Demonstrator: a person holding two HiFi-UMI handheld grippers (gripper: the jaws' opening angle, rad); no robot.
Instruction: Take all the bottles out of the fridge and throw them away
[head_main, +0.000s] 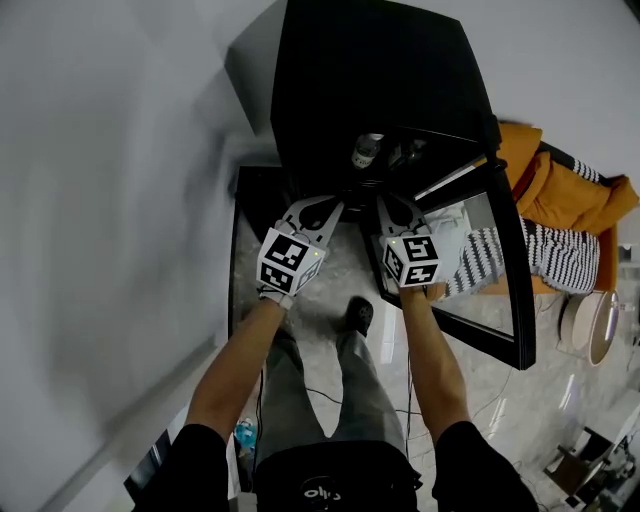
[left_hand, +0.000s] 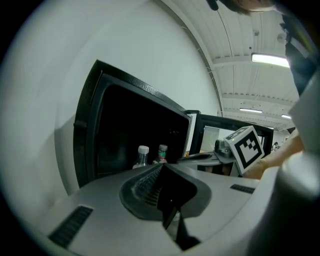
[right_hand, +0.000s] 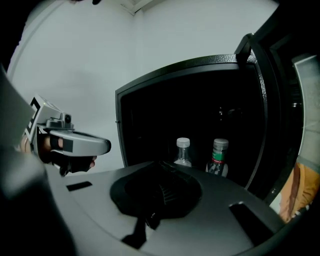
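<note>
Holding both grippers shut and empty before the open fridge (head_main: 372, 75), with two bottles standing inside.

The left gripper (head_main: 333, 207) and the right gripper (head_main: 388, 206) are hanging side by side just outside the opening, each with its jaws pressed together on nothing. A white-capped bottle (right_hand: 183, 152) and a green-labelled bottle (right_hand: 218, 157) are standing upright and close together in the dark interior. Both are lying ahead of the closed tips and apart from them, the white-capped one nearer the right gripper's line. Reaching in like this is likely risking a shove, since closed tips would be tipping a bottle over or pushing it deeper. With the pair so close, opened jaws could be knocking the neighbour. The fridge door (head_main: 512, 262) is standing just beside the right gripper and could be getting bumped.
</note>
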